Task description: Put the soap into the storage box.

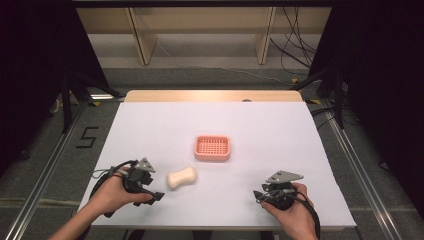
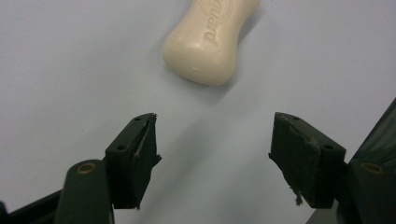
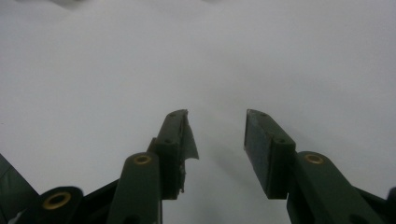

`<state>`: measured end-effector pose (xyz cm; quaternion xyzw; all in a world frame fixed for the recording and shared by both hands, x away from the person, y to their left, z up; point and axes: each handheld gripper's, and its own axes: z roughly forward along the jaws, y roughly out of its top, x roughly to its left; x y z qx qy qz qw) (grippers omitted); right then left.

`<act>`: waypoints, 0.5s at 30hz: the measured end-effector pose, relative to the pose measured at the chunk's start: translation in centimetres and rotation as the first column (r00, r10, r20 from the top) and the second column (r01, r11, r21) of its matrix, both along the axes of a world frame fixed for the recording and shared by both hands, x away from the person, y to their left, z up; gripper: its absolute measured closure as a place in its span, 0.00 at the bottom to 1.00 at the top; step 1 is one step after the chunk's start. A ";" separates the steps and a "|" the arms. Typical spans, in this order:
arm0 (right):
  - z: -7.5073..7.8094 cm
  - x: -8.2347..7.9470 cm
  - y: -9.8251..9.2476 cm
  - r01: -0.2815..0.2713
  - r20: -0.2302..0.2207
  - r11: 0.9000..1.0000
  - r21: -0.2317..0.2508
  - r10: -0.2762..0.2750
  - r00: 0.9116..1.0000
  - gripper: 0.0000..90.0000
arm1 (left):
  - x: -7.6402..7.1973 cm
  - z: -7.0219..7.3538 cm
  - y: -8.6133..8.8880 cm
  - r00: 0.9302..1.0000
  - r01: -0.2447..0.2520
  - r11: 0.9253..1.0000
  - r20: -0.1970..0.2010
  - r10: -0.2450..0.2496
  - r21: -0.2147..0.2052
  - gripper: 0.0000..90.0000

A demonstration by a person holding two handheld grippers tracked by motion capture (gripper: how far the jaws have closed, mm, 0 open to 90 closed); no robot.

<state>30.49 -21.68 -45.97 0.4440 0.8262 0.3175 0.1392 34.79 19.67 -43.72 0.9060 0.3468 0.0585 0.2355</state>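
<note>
In the high view, the cream, waisted bar of soap [image 1: 181, 178] lay on the white worktop [image 1: 280, 135] at lower centre, just right of the left gripper [image 1: 156, 195], with a pink slotted plastic soap dish [image 1: 212, 148] near it, above and to the right. The left gripper view added embossed lettering on the soap [image 2: 205, 39], lying clear of wide, empty jaws. The right gripper [image 1: 258, 196] sat at lower right; its own view showed jaws moderately parted over bare worktop [image 3: 93, 70].

Bench [image 1: 280, 130]: soap dish [image 1: 212, 148] at centre. Soap bar [image 1: 181, 178] nearer and to its left, apart from it. Left gripper [image 1: 156, 190] just left of the bar, not touching. Right gripper [image 1: 259, 195] near right, well apart from both.
</note>
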 end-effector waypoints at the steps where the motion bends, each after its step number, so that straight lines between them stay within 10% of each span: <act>1: 0.0 -0.1 0.0 0.003 -0.006 1.000 0.006 -0.003 1.000 0.66 | 0.4 0.1 -0.1 1.000 0.019 1.000 -0.004 -0.019 0.024 0.35; 15: 0.0 -0.7 -0.4 0.025 -0.011 1.000 0.016 -0.024 1.000 0.66 | 4.2 0.5 -3.3 0.989 0.122 0.985 -0.099 -0.110 0.120 0.34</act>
